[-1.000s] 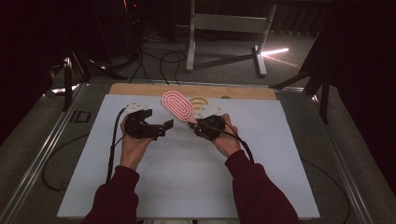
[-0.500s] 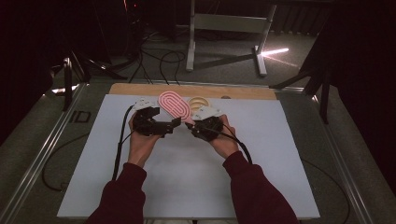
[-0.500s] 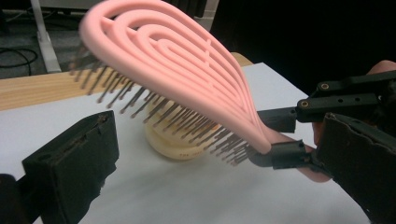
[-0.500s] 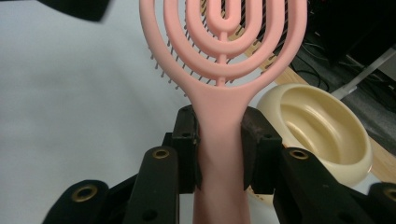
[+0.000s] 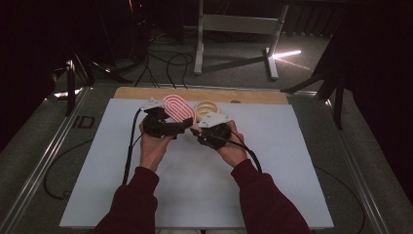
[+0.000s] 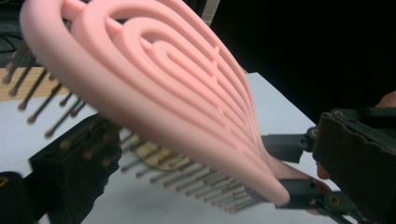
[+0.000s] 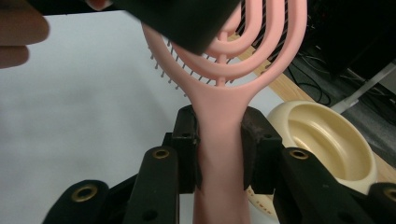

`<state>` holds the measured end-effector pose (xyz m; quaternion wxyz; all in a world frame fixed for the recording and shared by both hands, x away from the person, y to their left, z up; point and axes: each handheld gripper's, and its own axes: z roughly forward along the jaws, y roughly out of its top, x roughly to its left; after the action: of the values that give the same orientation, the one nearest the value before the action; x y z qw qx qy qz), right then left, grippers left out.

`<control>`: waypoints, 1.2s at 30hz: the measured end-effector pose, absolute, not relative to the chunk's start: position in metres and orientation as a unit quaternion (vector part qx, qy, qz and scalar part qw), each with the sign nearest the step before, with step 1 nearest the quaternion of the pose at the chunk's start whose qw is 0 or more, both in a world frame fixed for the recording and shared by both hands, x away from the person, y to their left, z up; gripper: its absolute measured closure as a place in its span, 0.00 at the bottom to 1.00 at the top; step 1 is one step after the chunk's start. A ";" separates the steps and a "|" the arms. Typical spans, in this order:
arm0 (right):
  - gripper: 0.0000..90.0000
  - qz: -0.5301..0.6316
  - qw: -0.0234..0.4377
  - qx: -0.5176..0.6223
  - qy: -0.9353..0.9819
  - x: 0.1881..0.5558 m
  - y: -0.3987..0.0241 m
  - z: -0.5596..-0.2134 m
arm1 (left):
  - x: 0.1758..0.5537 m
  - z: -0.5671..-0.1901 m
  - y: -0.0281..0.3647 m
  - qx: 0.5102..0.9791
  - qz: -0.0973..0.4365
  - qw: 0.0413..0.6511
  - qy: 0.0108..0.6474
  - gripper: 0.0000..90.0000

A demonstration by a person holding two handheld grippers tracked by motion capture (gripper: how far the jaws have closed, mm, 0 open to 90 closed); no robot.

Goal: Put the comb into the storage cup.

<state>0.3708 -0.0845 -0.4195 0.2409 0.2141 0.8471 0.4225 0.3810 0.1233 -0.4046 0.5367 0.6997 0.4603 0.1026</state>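
High view: a person at a white table [image 5: 195,195] holds a pink vented hairbrush [image 5: 179,108] in the air between two hand-held grippers, above the far part of the table. The right gripper [image 5: 198,132] has its jaws clamped on the brush handle; in the right gripper view the black pads [image 7: 256,140] press the handle from both sides, low on the stem. The left gripper [image 5: 182,126] sits at the brush head; in the left gripper view one jaw lies among the bristles beneath the head, and I cannot tell whether the jaws are closed on it.

The step in hand looks like a handover or a steadying of the brush. To do it well, the left jaws should bite the solid rim of the head, not the flexible bristles, before the right grip loosens.

A cream bowl [image 5: 206,107] stands just behind the brush, near the wooden strip [image 5: 253,96] along the far edge. The near half of the table gives open room for moving.
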 end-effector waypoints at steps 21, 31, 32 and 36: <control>0.78 0.433 0.240 0.205 0.844 0.368 -0.082 -0.420 | 0.384 -0.403 0.124 0.688 0.076 0.554 0.462 0.57; 0.78 0.427 0.240 0.207 0.847 0.369 -0.081 -0.423 | 0.382 -0.402 0.120 0.693 0.077 0.557 0.451 0.65; 0.78 0.425 0.241 0.208 0.847 0.369 -0.081 -0.423 | 0.381 -0.402 0.119 0.693 0.076 0.559 0.450 0.65; 0.78 0.422 0.240 0.210 0.849 0.371 -0.081 -0.425 | 0.382 -0.402 0.118 0.690 0.071 0.564 0.448 0.68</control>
<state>0.3710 -0.0809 -0.4249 0.2395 0.2096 0.8487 0.4224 0.3817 0.1183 -0.4020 0.5636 0.6904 0.4478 0.0712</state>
